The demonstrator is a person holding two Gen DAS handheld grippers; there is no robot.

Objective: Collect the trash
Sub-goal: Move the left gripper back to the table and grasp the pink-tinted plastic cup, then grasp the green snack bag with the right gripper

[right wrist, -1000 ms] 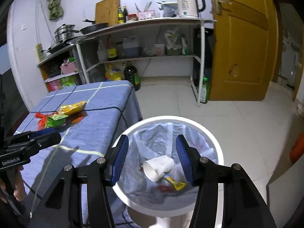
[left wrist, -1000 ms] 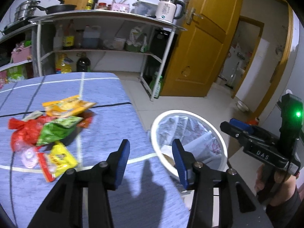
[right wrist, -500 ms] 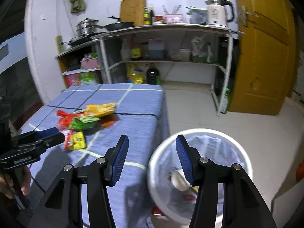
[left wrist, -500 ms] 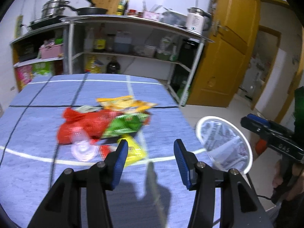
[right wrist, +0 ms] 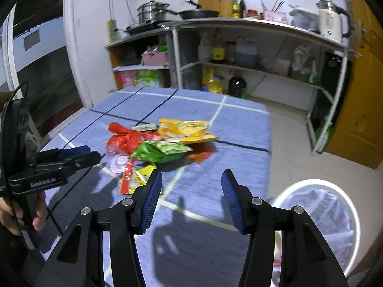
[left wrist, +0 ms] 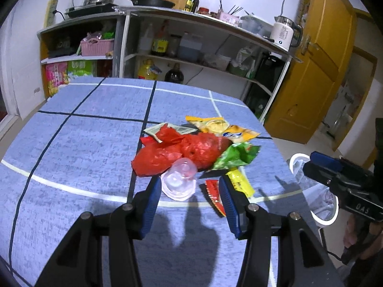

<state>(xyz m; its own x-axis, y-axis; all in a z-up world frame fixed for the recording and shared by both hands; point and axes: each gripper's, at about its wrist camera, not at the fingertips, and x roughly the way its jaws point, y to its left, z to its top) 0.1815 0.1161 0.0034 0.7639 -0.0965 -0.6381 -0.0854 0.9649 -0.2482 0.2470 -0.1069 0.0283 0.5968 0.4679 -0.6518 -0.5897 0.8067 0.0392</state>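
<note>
A heap of trash lies on the blue tablecloth (left wrist: 79, 148): a red plastic bag (left wrist: 177, 150), a clear plastic cup (left wrist: 178, 181), a green wrapper (left wrist: 235, 155), yellow wrappers (left wrist: 222, 128) and a small red packet (left wrist: 214, 197). My left gripper (left wrist: 189, 191) is open and empty, just in front of the clear cup. My right gripper (right wrist: 191, 191) is open and empty above the table's right part, short of the heap (right wrist: 158, 148). The white bin (right wrist: 320, 217) with a plastic liner stands on the floor at the table's right; it also shows in the left wrist view (left wrist: 313, 191).
A metal shelf rack (left wrist: 198, 55) with pots, bottles and a kettle (left wrist: 283, 33) stands behind the table. A yellow door (left wrist: 318, 76) is at the right. The other gripper shows in each view, at the right edge (left wrist: 344, 181) and the left edge (right wrist: 50, 167).
Both grippers have swung left from over the bin to the table. The left one has come close to the trash heap. Both stay open and empty.
</note>
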